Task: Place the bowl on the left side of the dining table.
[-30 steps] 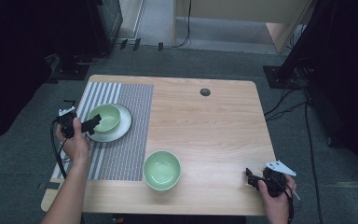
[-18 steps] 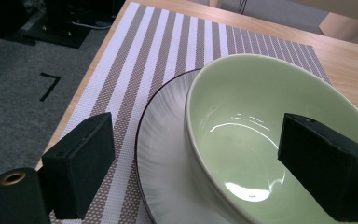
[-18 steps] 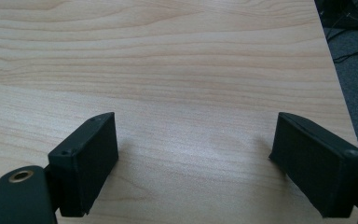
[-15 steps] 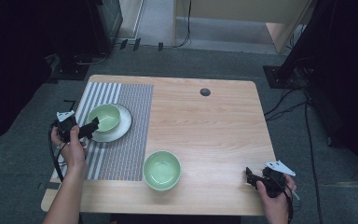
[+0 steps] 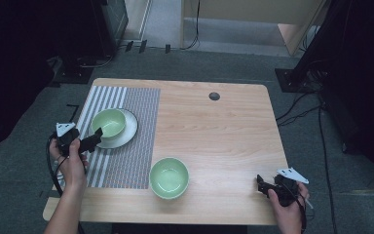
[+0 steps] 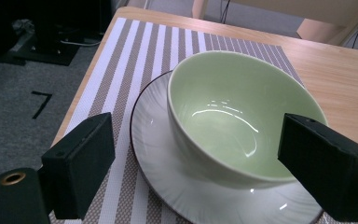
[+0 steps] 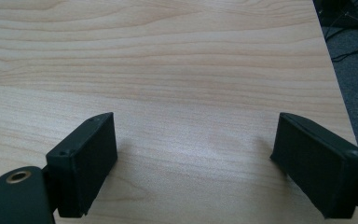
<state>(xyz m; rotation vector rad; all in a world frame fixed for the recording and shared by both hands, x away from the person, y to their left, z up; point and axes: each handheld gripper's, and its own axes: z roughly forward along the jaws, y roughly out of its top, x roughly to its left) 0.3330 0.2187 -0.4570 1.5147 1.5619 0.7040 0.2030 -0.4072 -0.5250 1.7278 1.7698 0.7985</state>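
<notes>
Left gripper (image 5: 88, 142) hung wide open, empty, bowl (image 6: 242, 116) on its plate (image 6: 168, 172) just ahead: best to straddle the near rim squarely; right gripper (image 5: 268, 186) gaped empty over the counter (image 7: 177, 70).

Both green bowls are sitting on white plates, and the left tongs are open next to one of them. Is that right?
Not quite. Only the bowl on the striped mat sits on a white plate. The other bowl stands right on the bare wooden table, as the high view shows. The left tongs are indeed open beside the first.
</notes>
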